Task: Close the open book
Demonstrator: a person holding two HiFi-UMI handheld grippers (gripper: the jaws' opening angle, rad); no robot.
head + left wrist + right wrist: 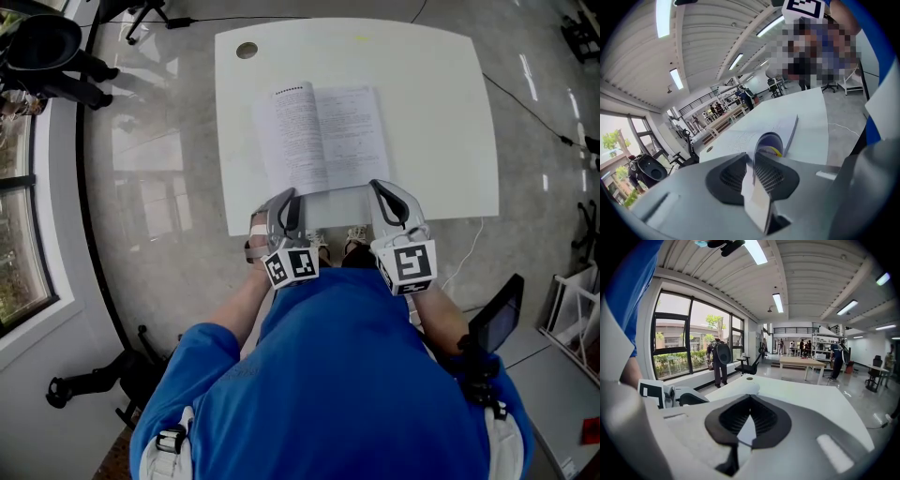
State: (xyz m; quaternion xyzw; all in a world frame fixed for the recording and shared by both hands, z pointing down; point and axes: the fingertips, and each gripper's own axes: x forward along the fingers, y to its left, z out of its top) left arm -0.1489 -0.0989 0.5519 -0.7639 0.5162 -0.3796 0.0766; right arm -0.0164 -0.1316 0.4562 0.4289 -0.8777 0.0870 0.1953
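Observation:
The open book point(323, 136) lies flat on the white table point(441, 112), its pages facing up. My left gripper point(291, 195) is at the book's near left corner. In the left gripper view the gripper point(753, 161) is shut on a thin leaf of the book, which curls up from the book point(740, 136) and shows a blue and yellow cover point(771, 144) behind it. My right gripper point(377, 186) rests at the book's near right corner. In its own view the right gripper point(750, 399) has its tips together and holds nothing.
A round cable hole point(247, 50) sits in the table's far left corner. A cable point(525, 103) runs over the floor at the right. A dark device on a stand point(495, 321) is by my right elbow. Office chairs point(47, 47) stand at the far left by the windows.

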